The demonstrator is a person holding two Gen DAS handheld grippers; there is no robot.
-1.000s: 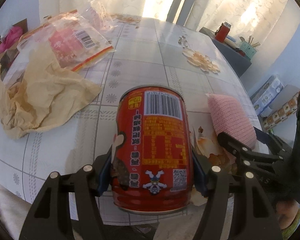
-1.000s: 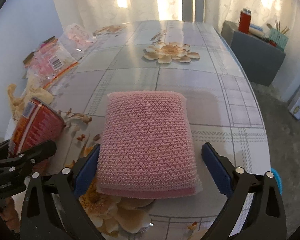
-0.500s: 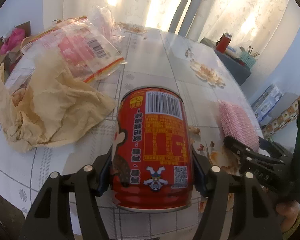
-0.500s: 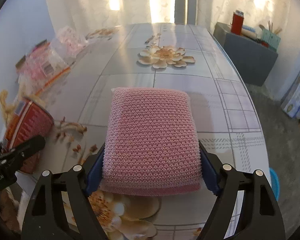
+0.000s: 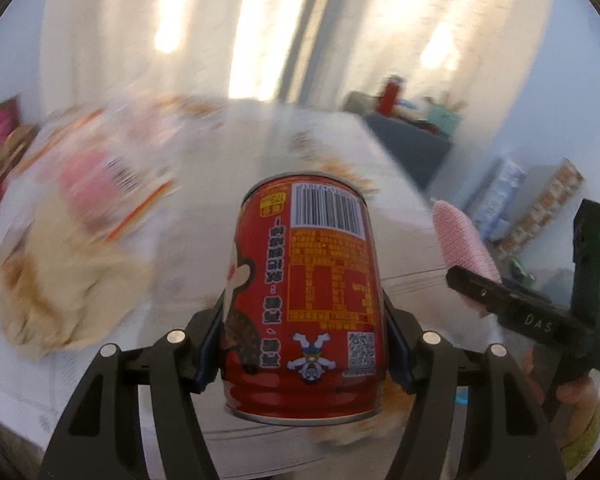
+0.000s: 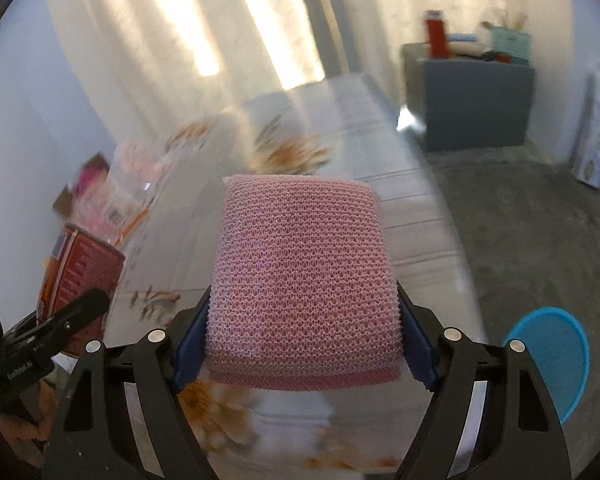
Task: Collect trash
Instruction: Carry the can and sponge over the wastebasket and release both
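My left gripper (image 5: 302, 344) is shut on a red drink can (image 5: 304, 292) with a barcode and holds it lifted above the table (image 5: 228, 184). My right gripper (image 6: 302, 348) is shut on a pink mesh sponge (image 6: 302, 280), also raised off the table (image 6: 412, 232). The can shows at the left of the right wrist view (image 6: 76, 276). The sponge shows at the right of the left wrist view (image 5: 460, 240). A crumpled tan paper (image 5: 64, 280) and clear plastic wrappers (image 5: 100, 176) lie blurred on the table's left side.
A blue round bin (image 6: 552, 360) stands on the floor at the right, below the table edge. A grey cabinet (image 6: 472, 96) with a red bottle stands at the back. Boxes (image 5: 540, 200) stand along the right wall. Curtains hang behind the table.
Both grippers have lifted and tilted upward with their loads. The right gripper closed on the sponge and raised it off the table. The views are now motion-blurred.
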